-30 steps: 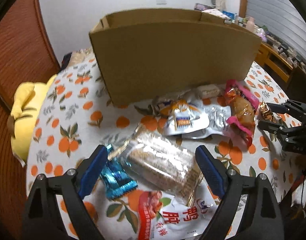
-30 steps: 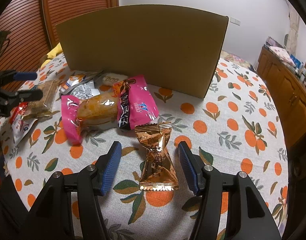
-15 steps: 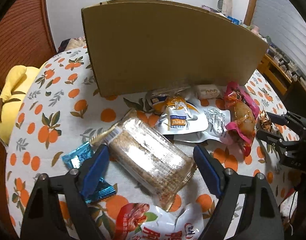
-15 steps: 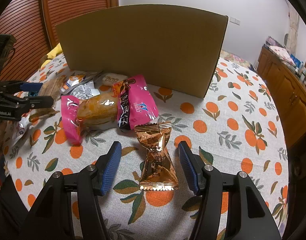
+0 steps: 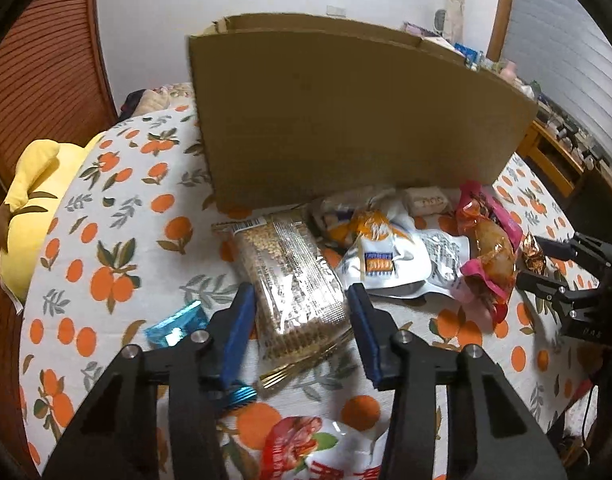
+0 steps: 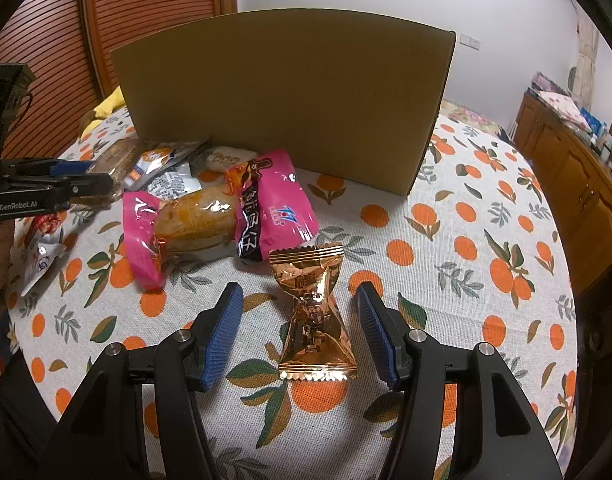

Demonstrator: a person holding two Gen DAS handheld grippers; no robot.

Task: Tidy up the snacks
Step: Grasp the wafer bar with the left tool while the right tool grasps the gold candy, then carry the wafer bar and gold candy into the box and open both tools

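Grain bar (image 5: 291, 280) between closing left jaws; gold candy (image 6: 314, 308) between spread right jaws; cardboard box (image 5: 346, 116) behind.

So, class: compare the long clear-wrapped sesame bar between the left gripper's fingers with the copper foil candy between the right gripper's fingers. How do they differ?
1. The sesame bar has a clear wrapper showing its grainy brown contents; the foil candy is opaque, shiny copper.
2. The bar is a long slab; the candy is pinched at the waist like a bow.
3. The left gripper has closed onto the bar; the right gripper stands open, clear of the candy.

Both lie before the cardboard box.
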